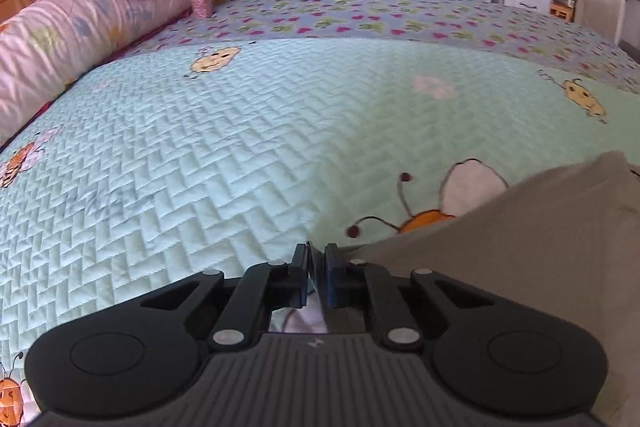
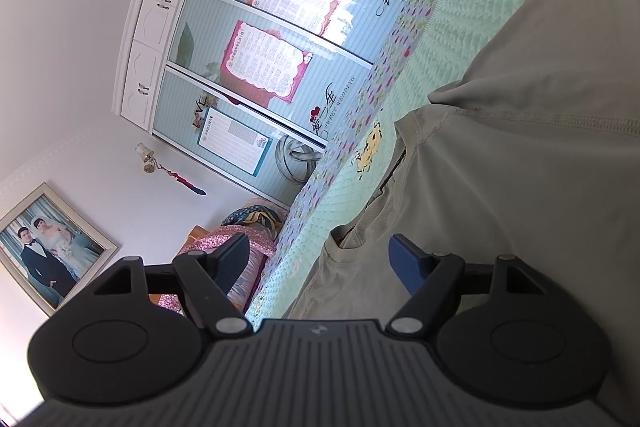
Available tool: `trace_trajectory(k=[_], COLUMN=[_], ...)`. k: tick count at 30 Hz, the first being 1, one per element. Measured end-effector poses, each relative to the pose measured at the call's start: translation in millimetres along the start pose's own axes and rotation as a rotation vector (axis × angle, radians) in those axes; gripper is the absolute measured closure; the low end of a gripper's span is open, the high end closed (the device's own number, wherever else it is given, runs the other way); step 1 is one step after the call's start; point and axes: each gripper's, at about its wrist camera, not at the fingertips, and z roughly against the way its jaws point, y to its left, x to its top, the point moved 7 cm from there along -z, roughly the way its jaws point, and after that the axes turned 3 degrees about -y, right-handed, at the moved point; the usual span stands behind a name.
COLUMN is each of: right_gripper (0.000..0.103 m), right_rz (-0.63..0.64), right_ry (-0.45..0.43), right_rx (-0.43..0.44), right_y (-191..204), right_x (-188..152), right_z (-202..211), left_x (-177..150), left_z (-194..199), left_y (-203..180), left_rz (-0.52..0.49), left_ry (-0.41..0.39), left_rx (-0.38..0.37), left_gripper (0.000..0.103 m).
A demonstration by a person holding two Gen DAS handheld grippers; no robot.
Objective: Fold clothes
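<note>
Quilted bedspread [image 1: 240, 147], rolled duvet [image 1: 60, 39], wardrobe [image 2: 256, 67]

A grey-beige shirt [image 2: 520, 167] lies on the bed, on the mint quilted bedspread [image 1: 240, 147]. Its cloth is plain and lightly wrinkled, with a stitched hem across it. One corner [image 1: 500, 235] of it lies flat over a bee print.

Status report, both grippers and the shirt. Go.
Left gripper shut on the grey shirt edge. Right gripper open, tilted, above the shirt, gripping nothing. Shirt lies on the quilted bedspread. Nothing in the way.
</note>
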Motion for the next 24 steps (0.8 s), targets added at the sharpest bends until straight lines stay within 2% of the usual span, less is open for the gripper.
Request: trace_trajectory(k=[2,4,6,9,10,11,12,14,16,18,20,22,24], right_gripper=[0.026,0.025,0.025,0.025,0.025,0.025,0.025,0.025,0.025,0.024,0.022,0.018,0.015], right_rz=[-0.001,-0.002,-0.004,-0.008,-0.008,-0.009,-0.007,0.0,0.026,0.092,0.167,0.192,0.142], right_ry=[0.0,-0.001,-0.001,-0.001,0.0,0.0,0.002,0.007,0.0,-0.069,-0.187,-0.327,-0.436], right_rx=[0.001,0.003,0.005,0.007,0.007,0.007,0.004,-0.003,-0.027,-0.08,-0.142,-0.191,-0.231], right_y=[0.1,0.2,0.2,0.1,0.0,-0.1,0.7,2.8,6.9,14.8,25.8,35.5,35.7], right_x=[0.1,0.5,0.9,1.8,2.0,2.2,2.6,3.2,5.3,12.6,25.8,44.5,69.7], right_z=[-0.5,-1.1,-1.4,-1.6,-1.5,-1.5,-1.8,-2.6,-1.1,10.4,37.8,75.4,121.2], left_x=[1.4,2.7,2.3,-0.4,-1.8,-3.4,-6.3,-16.7,-31.9,-50.2,-70.4,-87.6,-103.6], left_z=[2.2,2.2,5.1,28.4,41.8,57.5,73.4,103.4,134.0,159.8,180.6,194.5,195.3], left_y=[0.7,7.4,23.5,48.2,49.2,42.8,29.7,-11.4,-65.9,-109.7,-140.7,-159.5,-166.7], left_rz=[-0.017,-0.008,0.063,0.204,0.233,0.249,0.25,0.213,0.133,0.076,0.058,0.027,0.002], left_ry=[-0.014,-0.02,-0.023,-0.054,-0.071,-0.092,-0.11,-0.124,-0.125,-0.105,-0.068,-0.036,0.004], left_rx=[0.039,0.118,0.181,0.273,0.281,0.249,0.184,0.002,-0.188,-0.315,-0.415,-0.487,-0.528], left_gripper=[0.092,0.091,0.09,0.079,0.076,0.072,0.069,0.055,0.046,0.046,0.046,0.041,0.038])
